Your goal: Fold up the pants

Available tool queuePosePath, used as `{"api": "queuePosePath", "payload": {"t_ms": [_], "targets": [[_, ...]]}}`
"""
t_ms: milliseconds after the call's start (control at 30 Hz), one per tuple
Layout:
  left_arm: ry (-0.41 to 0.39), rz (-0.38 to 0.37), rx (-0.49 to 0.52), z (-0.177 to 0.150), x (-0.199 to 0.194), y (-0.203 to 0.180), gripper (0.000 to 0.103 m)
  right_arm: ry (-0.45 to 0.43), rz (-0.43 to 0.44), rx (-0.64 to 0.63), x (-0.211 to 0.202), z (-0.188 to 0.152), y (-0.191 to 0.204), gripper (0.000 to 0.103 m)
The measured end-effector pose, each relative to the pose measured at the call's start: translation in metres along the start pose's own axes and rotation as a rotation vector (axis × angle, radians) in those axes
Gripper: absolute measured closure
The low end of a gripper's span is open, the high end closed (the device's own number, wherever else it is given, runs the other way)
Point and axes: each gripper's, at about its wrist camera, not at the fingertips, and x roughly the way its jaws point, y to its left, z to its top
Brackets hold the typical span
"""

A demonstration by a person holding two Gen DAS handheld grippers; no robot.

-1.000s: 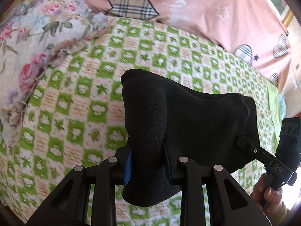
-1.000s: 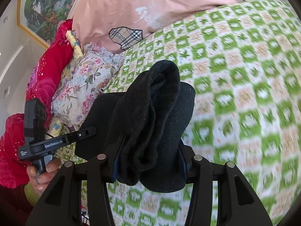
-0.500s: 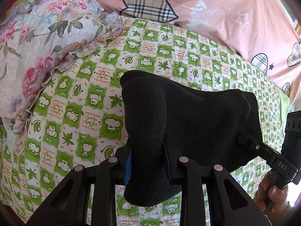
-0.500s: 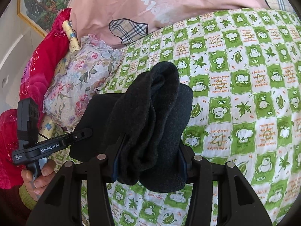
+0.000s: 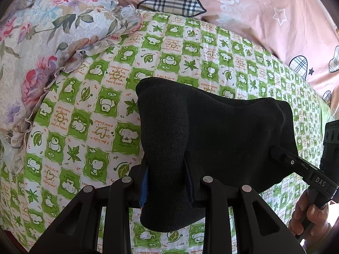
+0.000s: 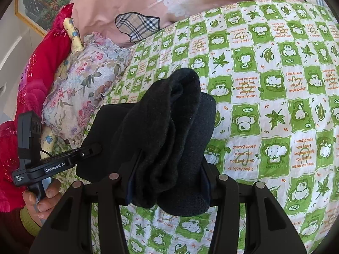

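Black folded pants (image 5: 222, 131) hang stretched between my two grippers above a green checkered bedspread (image 5: 84, 127). My left gripper (image 5: 166, 165) clamps one bunched end; its jaws are opening slightly while the pads still press the cloth. In the right wrist view my right gripper (image 6: 169, 169) is shut on the other thick, rolled end of the pants (image 6: 175, 116). Each gripper shows in the other's view: the right one (image 5: 281, 156) at the far corner, the left one (image 6: 93, 148) held by a hand. The pants' lower edge is hidden behind the fingers.
A floral pillow (image 5: 42, 42) lies at the bed's left. A pink quilt (image 5: 254, 10) with plaid hearts covers the far side. Red fabric (image 6: 42, 63) and a framed picture (image 6: 48, 0) sit beyond the pillow. The bedspread (image 6: 275, 127) spreads out to the right.
Both grippers have sunk toward the bedspread and shifted across it, carrying the pants along. The grip on each end looks the same.
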Motion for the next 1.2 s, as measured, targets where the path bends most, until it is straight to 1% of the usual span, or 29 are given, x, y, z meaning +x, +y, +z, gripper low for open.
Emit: {"api": "queuePosePath", "payload": {"t_ms": [33, 100, 200, 333, 400, 633, 767, 800, 900, 1000, 1200], "targets": [[0.003, -0.002, -0.001, 0.000, 0.001, 0.000, 0.073, 0.004, 0.000, 0.006, 0.002, 0.000, -0.002, 0.051], [0.015, -0.009, -0.004, 0.000, 0.005, 0.002, 0.068, 0.010, -0.012, 0.017, 0.004, -0.001, -0.006, 0.046], [0.032, -0.011, -0.003, -0.002, 0.010, 0.004, 0.061, 0.013, -0.029, 0.029, 0.006, -0.003, -0.013, 0.043], [0.031, 0.000, 0.003, -0.005, 0.013, 0.005, 0.053, 0.012, -0.043, 0.026, 0.005, -0.008, -0.017, 0.039], [0.027, 0.011, 0.003, -0.006, 0.013, 0.005, 0.046, 0.007, -0.049, 0.029, 0.003, -0.008, -0.019, 0.036], [0.021, 0.014, -0.019, -0.009, 0.009, 0.012, 0.041, -0.022, -0.074, 0.031, -0.005, -0.009, -0.016, 0.035], [0.005, 0.018, -0.019, -0.014, 0.004, 0.013, 0.037, -0.035, -0.091, 0.026, -0.012, -0.011, -0.012, 0.035], [-0.007, 0.023, -0.016, -0.017, 0.002, 0.013, 0.036, -0.039, -0.099, 0.024, -0.013, -0.012, -0.011, 0.033], [-0.044, 0.042, -0.013, -0.026, -0.005, 0.014, 0.034, -0.061, -0.105, 0.017, -0.018, -0.019, -0.007, 0.028], [-0.074, 0.068, -0.015, -0.035, -0.009, 0.013, 0.032, -0.073, -0.124, -0.002, -0.019, -0.026, -0.002, 0.027], [-0.112, 0.122, -0.013, -0.058, -0.016, 0.008, 0.031, -0.085, -0.147, -0.029, -0.024, -0.040, 0.005, 0.024]]}}
